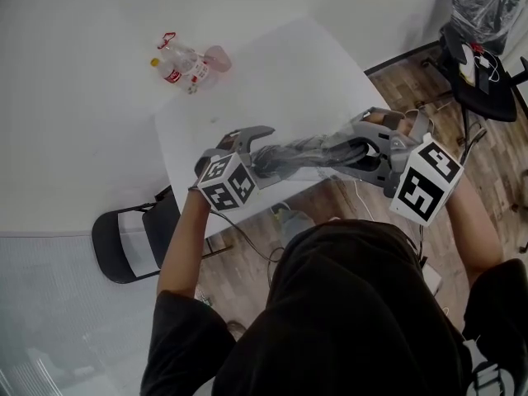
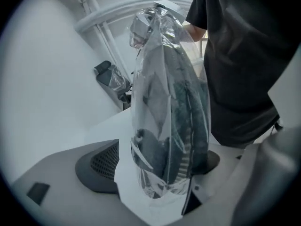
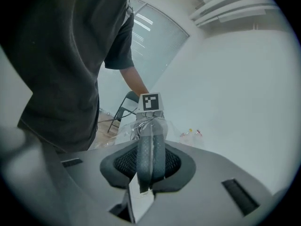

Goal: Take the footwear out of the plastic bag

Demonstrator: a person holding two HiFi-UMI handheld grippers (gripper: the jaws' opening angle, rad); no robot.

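Note:
A pair of dark footwear (image 1: 301,157) in a clear plastic bag (image 2: 160,46) hangs above the table's near edge, stretched between my two grippers. The left gripper (image 1: 262,145) stands open around one end of the bag; in the left gripper view (image 2: 155,166) the bag leans on the right pad (image 2: 212,160) and bare table shows beside the left pad (image 2: 99,166). My right gripper (image 1: 348,152) is shut on the other end. There (image 3: 150,166) two dark soles (image 3: 150,149) are pinched edge-on between the pads. Crumpled plastic (image 3: 141,126) shows beyond them.
Two small plastic bottles (image 1: 183,63) lie at the far side of the white table (image 1: 272,64). A black folding chair (image 1: 124,238) stands at the table's left. Another black chair with a bag (image 1: 478,64) stands on the wooden floor at far right.

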